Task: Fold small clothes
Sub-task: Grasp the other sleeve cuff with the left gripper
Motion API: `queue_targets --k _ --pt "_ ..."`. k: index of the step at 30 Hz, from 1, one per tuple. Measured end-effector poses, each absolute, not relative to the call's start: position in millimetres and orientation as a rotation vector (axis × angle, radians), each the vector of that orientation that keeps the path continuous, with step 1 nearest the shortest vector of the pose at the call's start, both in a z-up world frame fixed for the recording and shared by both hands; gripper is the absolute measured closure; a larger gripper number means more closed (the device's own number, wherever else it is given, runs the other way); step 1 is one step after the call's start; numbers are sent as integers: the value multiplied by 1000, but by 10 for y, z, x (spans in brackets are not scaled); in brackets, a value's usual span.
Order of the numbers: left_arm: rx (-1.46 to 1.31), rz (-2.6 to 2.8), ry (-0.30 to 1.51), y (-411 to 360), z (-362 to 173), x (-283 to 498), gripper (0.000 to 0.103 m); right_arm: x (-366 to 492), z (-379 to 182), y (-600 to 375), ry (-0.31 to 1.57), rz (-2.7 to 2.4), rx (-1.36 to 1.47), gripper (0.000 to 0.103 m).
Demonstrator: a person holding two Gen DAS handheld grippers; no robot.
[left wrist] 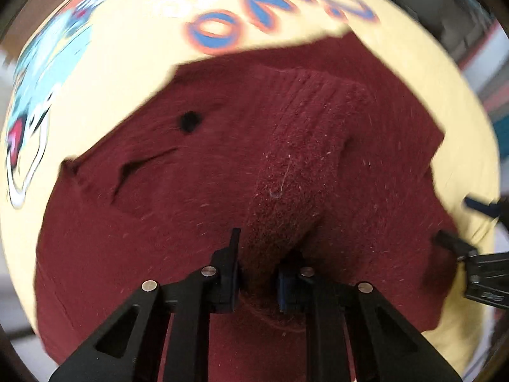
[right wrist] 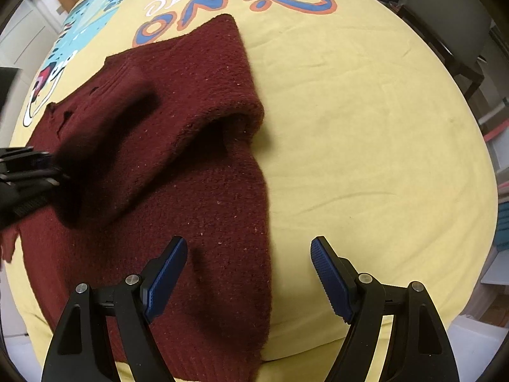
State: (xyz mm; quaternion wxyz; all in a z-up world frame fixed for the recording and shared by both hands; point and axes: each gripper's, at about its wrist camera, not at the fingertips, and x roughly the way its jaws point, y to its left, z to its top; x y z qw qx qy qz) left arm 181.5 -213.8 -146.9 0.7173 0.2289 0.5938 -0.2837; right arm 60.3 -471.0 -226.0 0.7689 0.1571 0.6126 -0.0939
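Observation:
A dark red knit sweater (right wrist: 203,102) lies spread on a yellow cloth (right wrist: 366,127) printed with "Dino" lettering and a cartoon. One sleeve (left wrist: 302,146) is folded across the body (left wrist: 159,222), which has small holes. My left gripper (left wrist: 259,267) points down onto the sweater, its jaws pinched on the end of that sleeve. In the right wrist view it shows at the left edge (right wrist: 38,165). My right gripper (right wrist: 248,248) hangs open over the sweater's right edge, with nothing pressed between its blue pads (right wrist: 165,280). It also appears at the left wrist view's right edge (left wrist: 458,226).
The yellow cloth (left wrist: 413,63) covers the whole work surface, with bare yellow to the right of the sweater. A dark chair (right wrist: 451,31) stands beyond the far right edge. White cupboards (right wrist: 19,41) are at the far left, and shelves (right wrist: 501,216) at the right.

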Motion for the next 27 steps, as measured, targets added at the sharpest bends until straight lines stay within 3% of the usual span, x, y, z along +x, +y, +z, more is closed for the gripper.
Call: queue_targets --k 7,13,17,21,26,27 --pt "338 -576 1270 -1517 -1287 1798 87 651 -2252 -4642 1318 -182 364 22" --pt "207 -518 1323 -1152 -1582 1716 85 687 -2250 -4583 1316 -162 362 22" --pt "141 -486 1386 -979 -1836 1689 75 704 -2264 -4555 1314 -158 357 22" --pt "112 -465 1424 -818 -2008 1763 71 723 -2272 -4519 1318 -161 357 22" --pt "114 -386 1439 -452 -2079 1891 28 742 -2272 -4496 1326 -164 338 22" --pt "103 -383 1450 -367 -2099 1920 24 756 -2277 -4485 1328 -163 336 22"
